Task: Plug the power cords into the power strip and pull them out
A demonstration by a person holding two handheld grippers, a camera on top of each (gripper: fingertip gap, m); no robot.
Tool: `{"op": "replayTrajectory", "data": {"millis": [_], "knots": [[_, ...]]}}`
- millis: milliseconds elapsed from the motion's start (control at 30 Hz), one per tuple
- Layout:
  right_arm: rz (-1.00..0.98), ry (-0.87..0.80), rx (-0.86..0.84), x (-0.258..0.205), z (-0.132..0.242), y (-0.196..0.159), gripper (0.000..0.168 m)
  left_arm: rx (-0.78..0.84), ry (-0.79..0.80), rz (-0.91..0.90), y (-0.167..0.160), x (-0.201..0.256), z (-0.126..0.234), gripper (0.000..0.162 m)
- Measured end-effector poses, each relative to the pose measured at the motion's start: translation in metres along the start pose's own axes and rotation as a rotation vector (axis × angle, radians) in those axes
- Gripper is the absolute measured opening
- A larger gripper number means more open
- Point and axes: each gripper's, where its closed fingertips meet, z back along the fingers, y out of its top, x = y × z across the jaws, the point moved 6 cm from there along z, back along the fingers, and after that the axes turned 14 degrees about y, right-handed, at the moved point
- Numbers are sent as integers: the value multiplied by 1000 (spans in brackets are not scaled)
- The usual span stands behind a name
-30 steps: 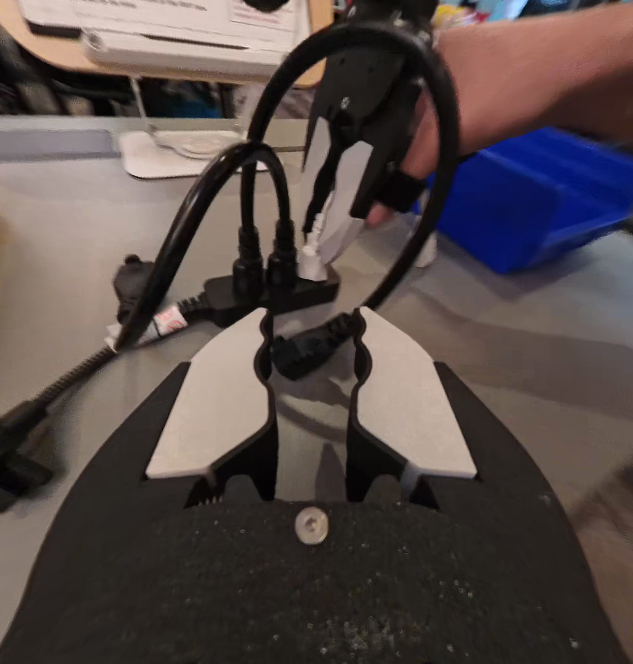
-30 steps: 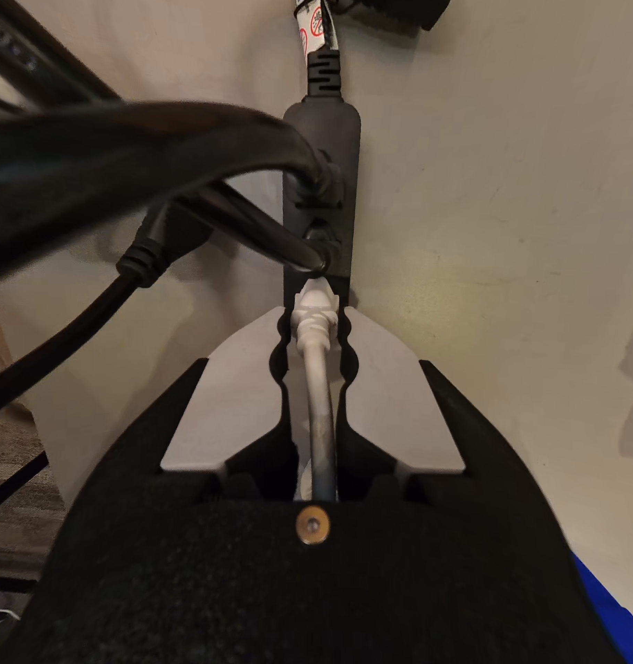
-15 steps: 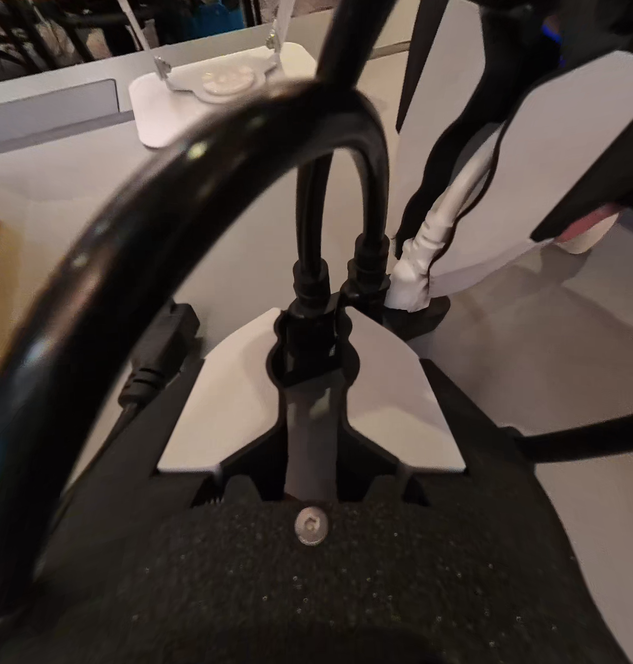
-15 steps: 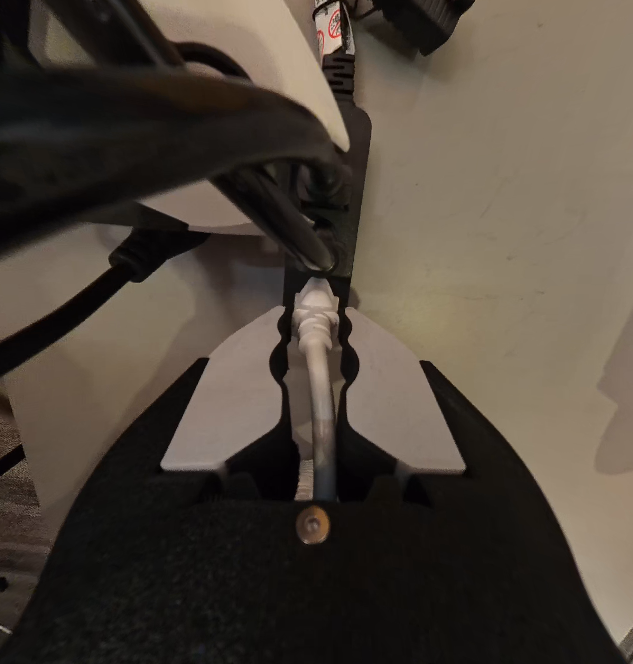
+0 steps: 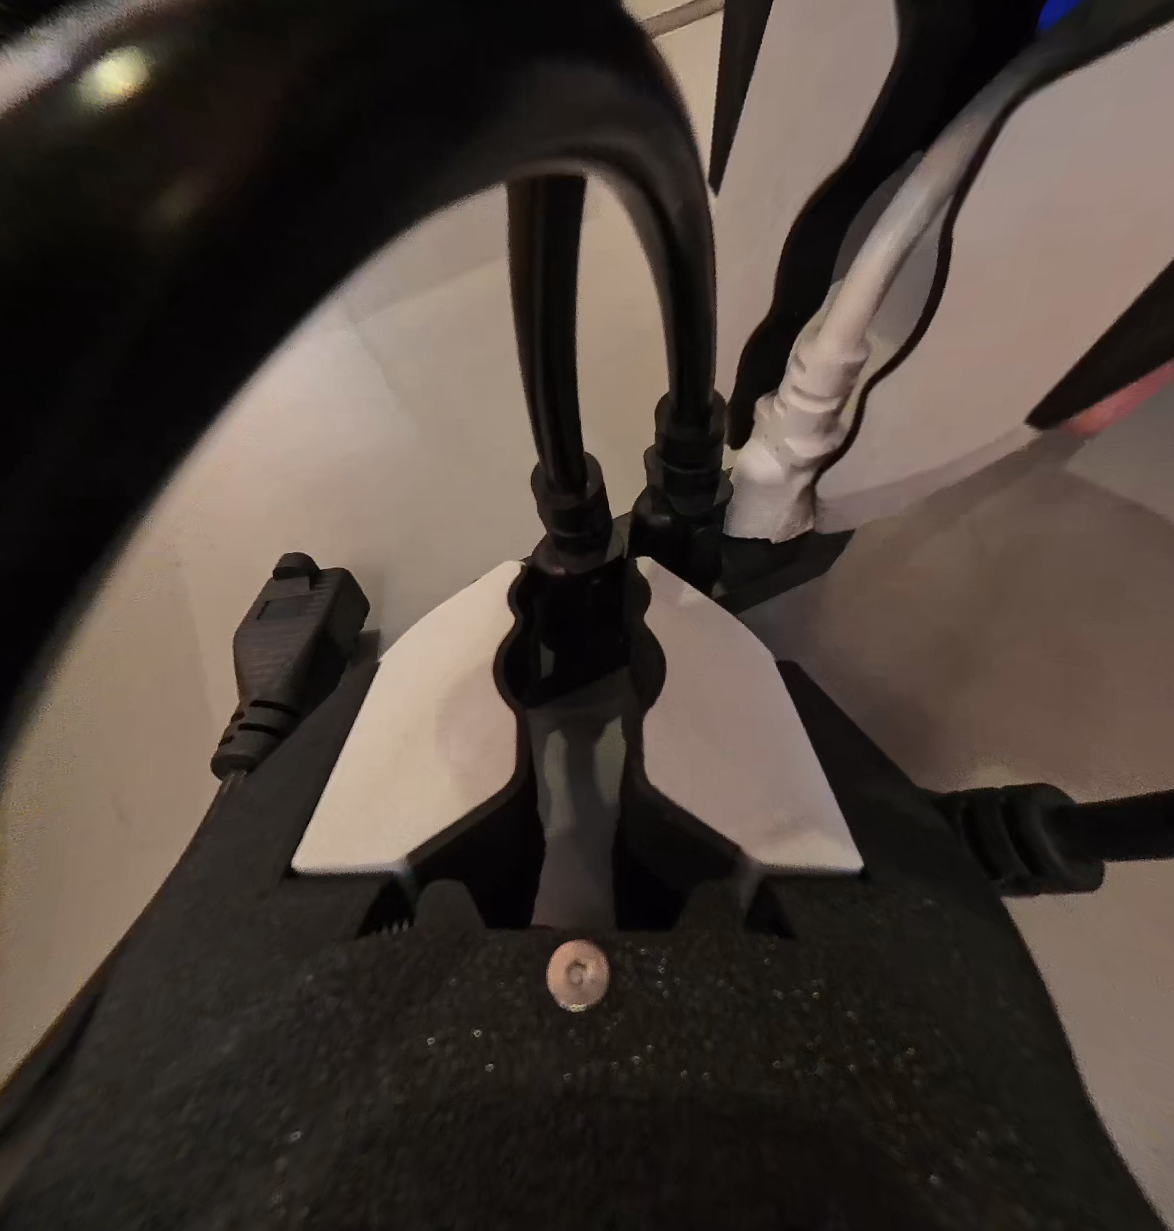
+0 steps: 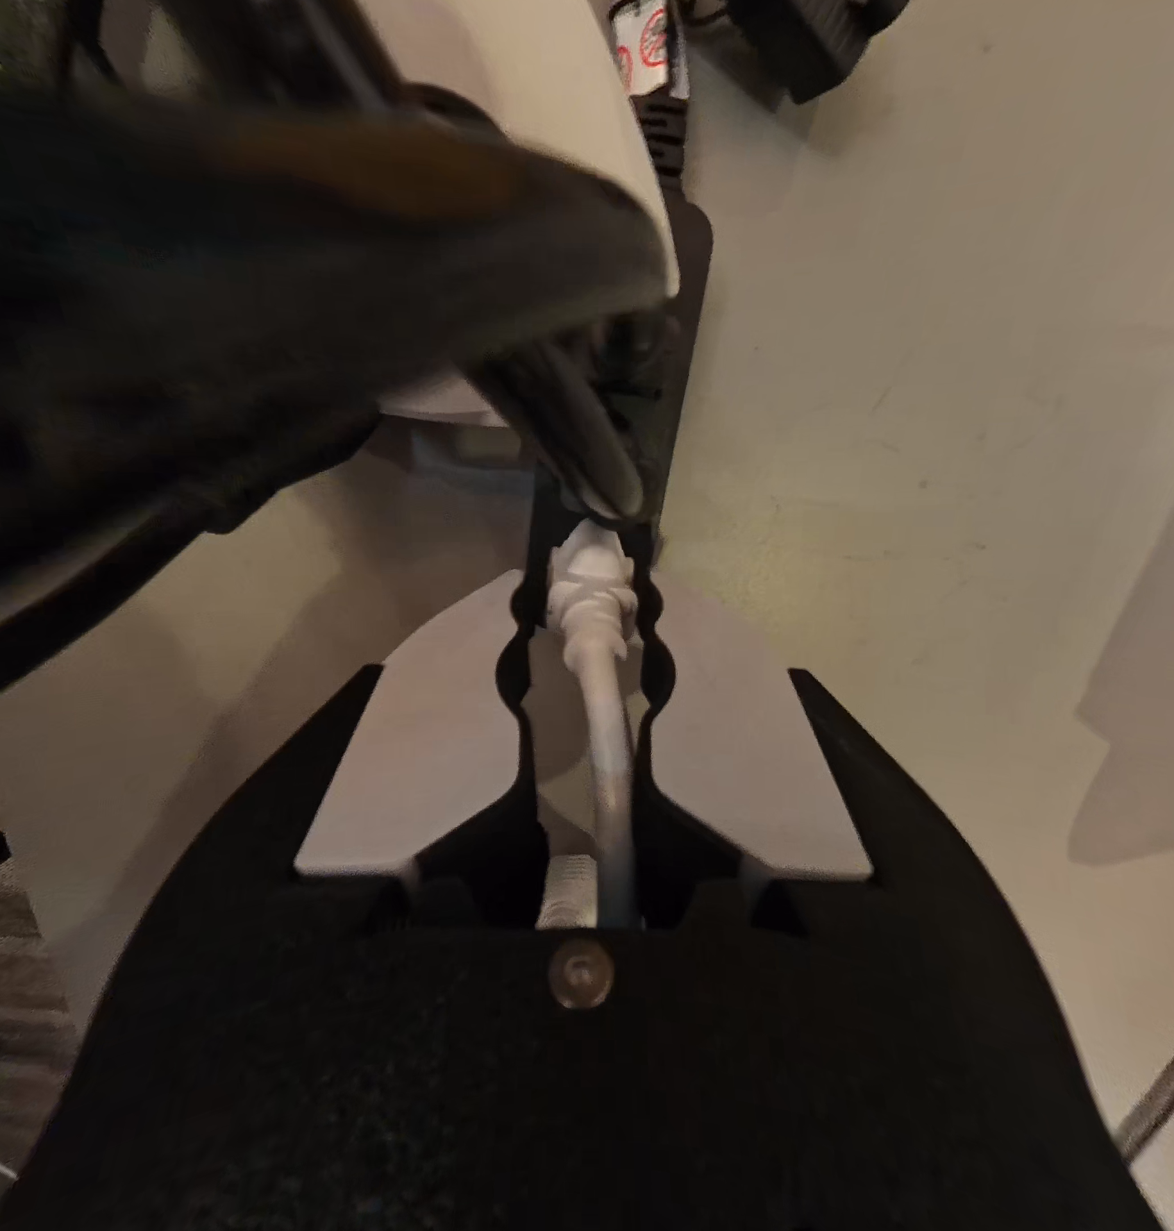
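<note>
A black power strip (image 5: 787,566) lies on the pale table, also showing in the right wrist view (image 6: 689,320). Two black plugs and a white one stand in it. My left gripper (image 5: 577,576) is shut on the nearer black plug (image 5: 571,533). The second black plug (image 5: 684,493) stands just behind it. My right gripper (image 6: 587,589) is shut on the white plug (image 6: 594,579), whose white cord runs back between the fingers. In the left wrist view the white plug (image 5: 787,459) sits between the right gripper's fingers (image 5: 1070,220).
A thick black cord (image 5: 237,266) arches close over the left camera and hides much of the scene. A loose black connector (image 5: 291,639) lies to the left, another (image 5: 1024,839) to the right. The left gripper's finger (image 6: 557,86) blocks the far end of the strip. There is about 6 centimetres between the tips of the two grippers.
My left gripper has moved forward and down to the strip and closed around the nearer black plug. My right gripper has stayed on the white plug.
</note>
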Motion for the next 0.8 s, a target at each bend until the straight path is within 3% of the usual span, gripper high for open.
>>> {"op": "replayTrajectory", "data": {"millis": [100, 467, 800], "knots": [[-24, -39, -65, 3, -1, 1, 26, -7, -7, 13, 1, 0, -2, 28], [-101, 21, -28, 15, 9, -4, 25, -3, 20, -38, 5, 4, -10, 29], [-40, 27, -114, 17, 17, -1, 25, 15, -12, -53, 6, 4, -11, 30]]}}
